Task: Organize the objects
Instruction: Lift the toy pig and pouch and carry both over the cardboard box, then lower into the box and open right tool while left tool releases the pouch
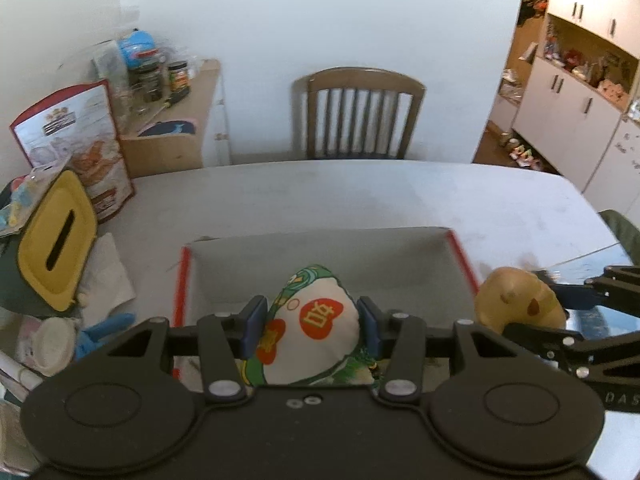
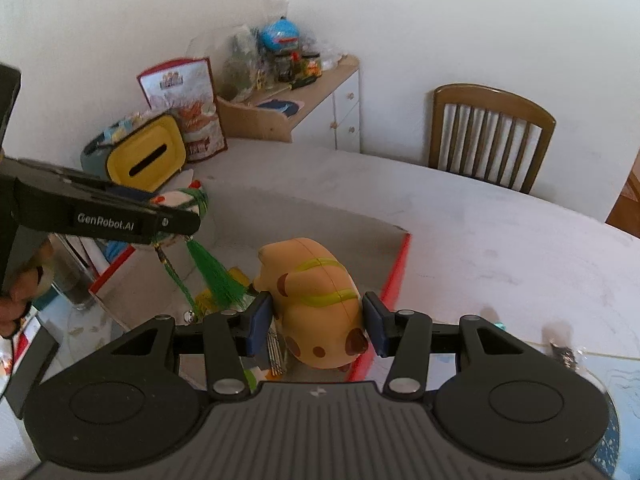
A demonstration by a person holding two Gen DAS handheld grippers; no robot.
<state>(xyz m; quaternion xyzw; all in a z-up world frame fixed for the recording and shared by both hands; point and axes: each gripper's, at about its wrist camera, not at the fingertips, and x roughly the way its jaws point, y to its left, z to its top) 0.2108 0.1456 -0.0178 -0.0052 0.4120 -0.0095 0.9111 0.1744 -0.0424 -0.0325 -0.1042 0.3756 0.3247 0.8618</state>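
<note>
Left claw (image 1: pixel 312 326) clamps tasselled sachet (image 1: pixel 316 320); right claw (image 2: pixel 318 322) grips spotted toy (image 2: pixel 316 300); both over red-edged box (image 1: pixel 460 248), likely for dropping in.

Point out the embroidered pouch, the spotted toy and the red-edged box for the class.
Embroidered pouch (image 1: pixel 316 332), left wrist view, on its white front panel.
Spotted toy (image 2: pixel 320 300), right wrist view, on its tan back.
Red-edged box (image 1: pixel 320 258), left wrist view, on its grey far wall.

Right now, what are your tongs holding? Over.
Left tongs shut on embroidered pouch. Right tongs shut on spotted toy. Both over red-edged box. Nothing in the way.
</note>
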